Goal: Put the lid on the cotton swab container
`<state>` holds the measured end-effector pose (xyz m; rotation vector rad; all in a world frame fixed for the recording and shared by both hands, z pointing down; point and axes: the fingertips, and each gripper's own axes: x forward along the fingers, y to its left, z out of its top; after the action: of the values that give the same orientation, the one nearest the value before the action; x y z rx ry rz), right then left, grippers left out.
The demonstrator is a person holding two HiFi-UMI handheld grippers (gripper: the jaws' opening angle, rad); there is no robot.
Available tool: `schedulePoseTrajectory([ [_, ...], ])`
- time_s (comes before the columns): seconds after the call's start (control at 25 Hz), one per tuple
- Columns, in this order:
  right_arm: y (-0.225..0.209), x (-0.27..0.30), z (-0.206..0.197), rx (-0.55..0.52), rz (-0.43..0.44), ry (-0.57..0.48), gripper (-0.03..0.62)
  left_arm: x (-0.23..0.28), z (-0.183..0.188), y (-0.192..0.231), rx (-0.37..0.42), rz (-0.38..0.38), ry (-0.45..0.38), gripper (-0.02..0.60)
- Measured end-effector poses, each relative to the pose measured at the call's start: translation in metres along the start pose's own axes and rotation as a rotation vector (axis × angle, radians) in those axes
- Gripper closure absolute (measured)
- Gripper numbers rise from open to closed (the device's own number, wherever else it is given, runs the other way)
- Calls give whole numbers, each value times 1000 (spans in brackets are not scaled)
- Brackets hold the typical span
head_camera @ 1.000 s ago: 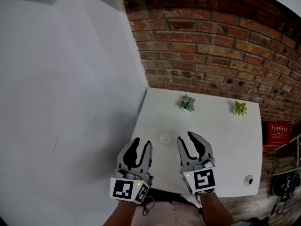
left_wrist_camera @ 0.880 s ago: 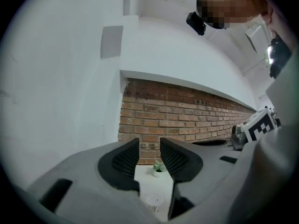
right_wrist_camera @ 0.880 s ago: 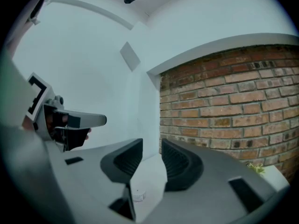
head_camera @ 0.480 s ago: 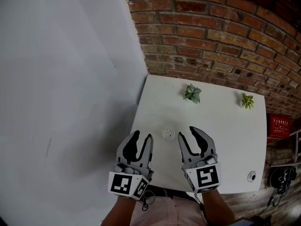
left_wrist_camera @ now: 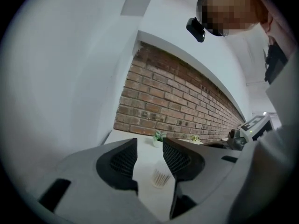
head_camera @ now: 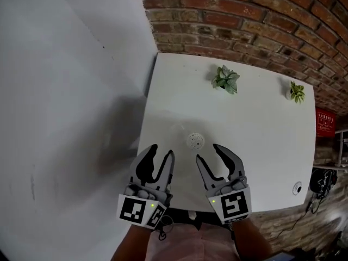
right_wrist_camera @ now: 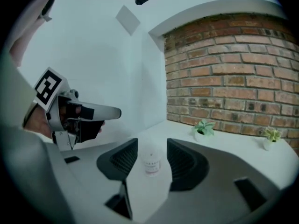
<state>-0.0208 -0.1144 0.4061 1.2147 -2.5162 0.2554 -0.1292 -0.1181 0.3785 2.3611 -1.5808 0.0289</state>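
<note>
You hold both claws side by side over the near edge of the white table, marker cubes towards you and tips pointing at the brick wall. The left claw is spreading, its ribbed pads apart with nothing touching them. The right claw is spreading too, its gap the wider of the two and likewise pinching nothing. The cotton swab container stands upright on the table just beyond the tips, between the two claws and a little nearer the right one, touched by neither. From above its top shows as a pale speckled disc. In the left gripper view the swabs show through its clear wall, framed in the gap between the pads but well past them. In the right gripper view it stands framed the same way, with a label band low on its side and the left claw hovering off to the left. Two small potted plants sit apart near the table's far edge by the bricks, and a plain white wall runs along the table's left side
</note>
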Motion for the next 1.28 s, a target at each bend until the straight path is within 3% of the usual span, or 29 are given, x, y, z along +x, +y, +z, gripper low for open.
schedulePoseTrajectory([
  [0.4, 6, 32, -70, 31, 8, 135, 379, 25, -55, 8, -81, -136, 66, 312],
  [0.56, 5, 42, -79, 10, 9, 162, 347, 32, -65, 10, -91, -179, 77, 266],
  [0.84, 3, 53, -86, -14, 15, 192, 350, 42, -69, 5, -141, -281, 75, 145],
  [1.0, 5, 55, -87, -14, 25, 204, 355, 50, -71, 3, -180, -315, 89, 113],
  [1.28, 6, 57, -90, -28, 30, 211, 372, 53, -61, -22, -213, -424, 85, 110],
])
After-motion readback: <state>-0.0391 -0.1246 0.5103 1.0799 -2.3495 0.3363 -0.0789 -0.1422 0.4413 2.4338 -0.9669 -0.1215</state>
